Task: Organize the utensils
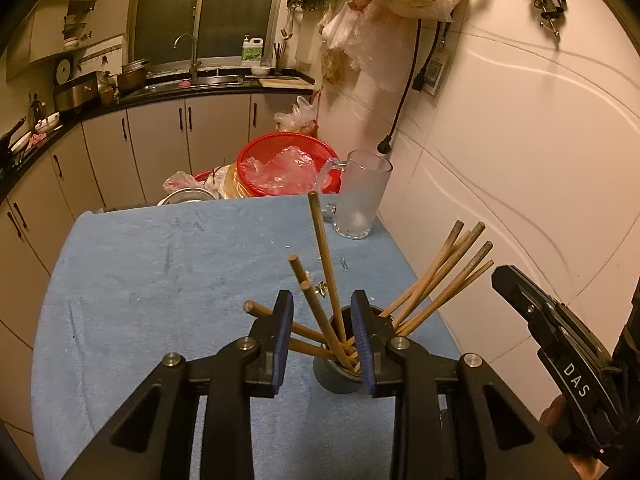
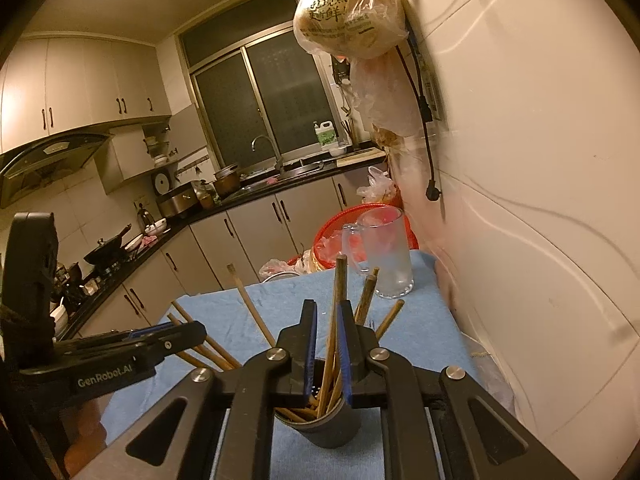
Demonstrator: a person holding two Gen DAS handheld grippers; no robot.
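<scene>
Left gripper (image 1: 325, 344) hangs with jaws parted above the dark holder cup (image 1: 338, 376) on our blue cloth (image 1: 160, 280), gripping nothing. Our right gripper (image 2: 326, 354) stands nearly closed around one chopstick (image 2: 336, 320); whether the pads pinch, we cannot tell. We judge we are dropping chopsticks in; next we free this one. They stand handle-up, fanned outward.

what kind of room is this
A home kitchen, most likely. A sink with a faucet sits under a window, a range hood hangs over a stove with a wok, and cabinets line the counter. Up close, chopsticks stand in a dark holder on a blue-covered table.
</scene>
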